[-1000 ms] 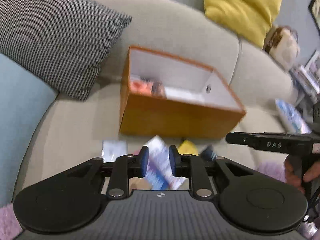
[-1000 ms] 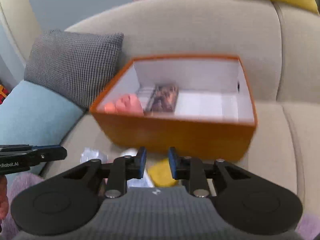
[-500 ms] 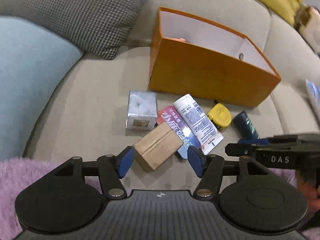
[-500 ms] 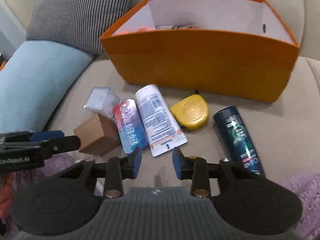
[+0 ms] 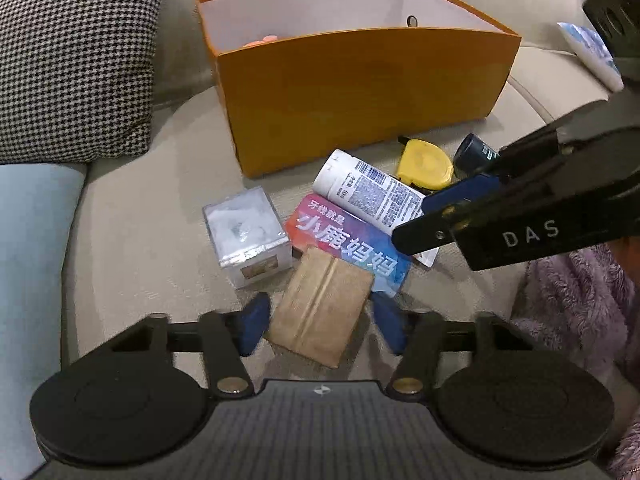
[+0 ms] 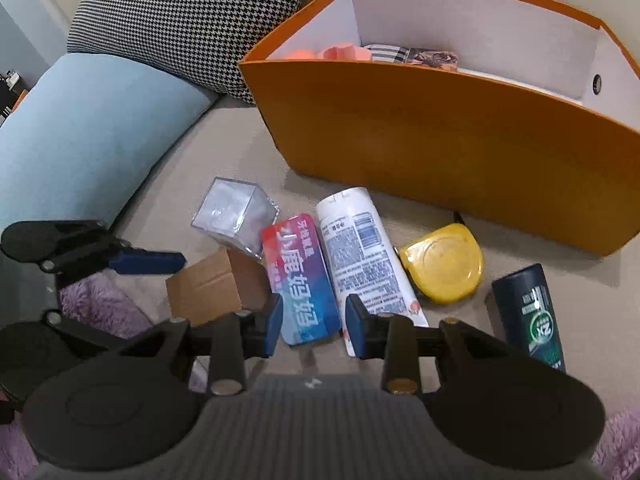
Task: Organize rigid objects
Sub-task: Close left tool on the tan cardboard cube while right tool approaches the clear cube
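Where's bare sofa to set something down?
Free: seat between blue cushion, orange box and clear cube. Crowded: the cluster before the box, from cube to dark bottle.

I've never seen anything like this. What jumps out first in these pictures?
The big orange box on the beige sofa, with a few things already inside. In front of it lies a cluster of items: a white tube, a yellow tape measure and a colourful flat pack. The left tongs are closing around a small cardboard box.
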Demonstrator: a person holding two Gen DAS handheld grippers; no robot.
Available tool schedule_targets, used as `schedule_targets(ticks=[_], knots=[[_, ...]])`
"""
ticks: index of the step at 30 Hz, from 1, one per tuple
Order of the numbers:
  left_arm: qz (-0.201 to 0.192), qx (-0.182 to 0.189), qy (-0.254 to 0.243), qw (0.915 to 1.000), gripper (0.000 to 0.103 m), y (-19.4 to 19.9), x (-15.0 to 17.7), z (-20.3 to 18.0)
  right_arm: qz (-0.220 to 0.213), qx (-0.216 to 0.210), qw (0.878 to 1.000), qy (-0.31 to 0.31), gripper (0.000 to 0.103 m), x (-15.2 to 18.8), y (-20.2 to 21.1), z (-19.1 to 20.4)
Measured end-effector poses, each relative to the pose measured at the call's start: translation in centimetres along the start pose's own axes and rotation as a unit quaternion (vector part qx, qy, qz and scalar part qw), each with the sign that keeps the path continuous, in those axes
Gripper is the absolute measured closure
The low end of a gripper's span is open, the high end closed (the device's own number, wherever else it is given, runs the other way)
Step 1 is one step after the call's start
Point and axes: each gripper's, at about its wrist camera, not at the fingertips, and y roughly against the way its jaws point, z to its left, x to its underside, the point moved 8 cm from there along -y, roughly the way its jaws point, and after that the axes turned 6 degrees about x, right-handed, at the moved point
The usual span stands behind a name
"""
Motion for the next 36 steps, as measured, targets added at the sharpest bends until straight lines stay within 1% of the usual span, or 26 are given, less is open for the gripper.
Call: schedule_targets(ticks=[1, 3, 5, 9, 13, 14, 17, 21, 22, 23, 26, 28, 29, 31, 33, 35, 36], knots=[[-0.001, 0.003, -0.002, 1.0000, 0.043, 0.1, 0.1, -0.1, 0.002, 0.000, 1.000, 0.000, 0.067, -0.1, -0.1, 0.0], [-0.006, 0.001, -0.002, 1.0000, 0.048, 0.4, 0.1, -0.1, 0.004, 0.001, 1.000, -0.002, 0.067, -0.2, -0.3, -0.1], [-0.011, -0.011, -0.007, 0.9998, 0.050, 1.1, 0.2, 0.2, 0.006, 0.003, 1.000, -0.002, 0.067, -0.3, -0.6, -0.2], [-0.017, -0.065, -0.030, 0.9973, 0.051, 2.7, 0.1, 1.6, 0.010, -0.002, 1.000, 0.004, 0.067, -0.6, -1.2, 0.2], [-0.015, -0.141, -0.048, 0.9888, 0.051, 3.0, 0.1, 4.1, 0.000, -0.013, 1.000, 0.024, 0.067, -1.7, -1.5, 1.7], [-0.013, -0.153, -0.048, 0.9870, 0.051, 2.9, 0.1, 4.7, -0.003, -0.015, 0.999, 0.029, 0.067, -2.0, -1.6, 2.1], [-0.011, -0.163, -0.044, 0.9855, 0.051, 2.2, 0.0, 5.7, -0.007, -0.020, 0.999, 0.048, 0.067, -2.9, -1.9, 3.3], [-0.004, -0.180, -0.062, 0.9817, 0.051, 1.5, 0.0, 5.2, -0.011, -0.021, 0.997, 0.070, 0.067, -4.1, -2.4, 4.3], [0.005, -0.175, -0.057, 0.9830, 0.052, 1.3, 0.3, 5.2, -0.012, -0.021, 0.997, 0.072, 0.067, -4.4, -2.4, 4.5], [0.008, -0.162, -0.049, 0.9856, 0.051, 1.3, 0.4, 5.1, -0.012, -0.021, 0.997, 0.074, 0.067, -4.6, -2.5, 4.6], [0.001, -0.121, -0.022, 0.9924, 0.048, 1.7, 0.6, 4.8, -0.008, -0.020, 0.996, 0.083, 0.067, -4.9, -2.7, 5.1], [-0.002, -0.084, 0.003, 0.9965, 0.047, 1.9, 0.6, 4.6, -0.005, -0.022, 0.995, 0.094, 0.067, -5.1, -2.9, 5.4], [-0.005, -0.070, 0.015, 0.9974, 0.045, 2.1, 0.7, 4.6, -0.004, -0.025, 0.995, 0.101, 0.067, -5.2, -2.9, 5.6], [-0.005, -0.070, 0.022, 0.9973, 0.037, 2.1, 0.8, 4.8, -0.004, -0.028, 0.992, 0.126, 0.067, -5.4, -3.1, 6.1], [-0.002, -0.079, 0.012, 0.9968, 0.028, 2.2, 0.8, 5.0, -0.003, -0.024, 0.988, 0.154, 0.067, -5.5, -3.1, 6.5], [0.010, -0.074, -0.002, 0.9972, 0.022, 1.9, 1.1, 4.9, 0.001, -0.023, 0.983, 0.180, 0.067, -5.8, -3.2, 6.8], [0.018, -0.067, -0.009, 0.9975, 0.021, 1.7, 1.3, 4.8, 0.005, -0.025, 0.981, 0.192, 0.067, -6.0, -3.2, 6.9]])
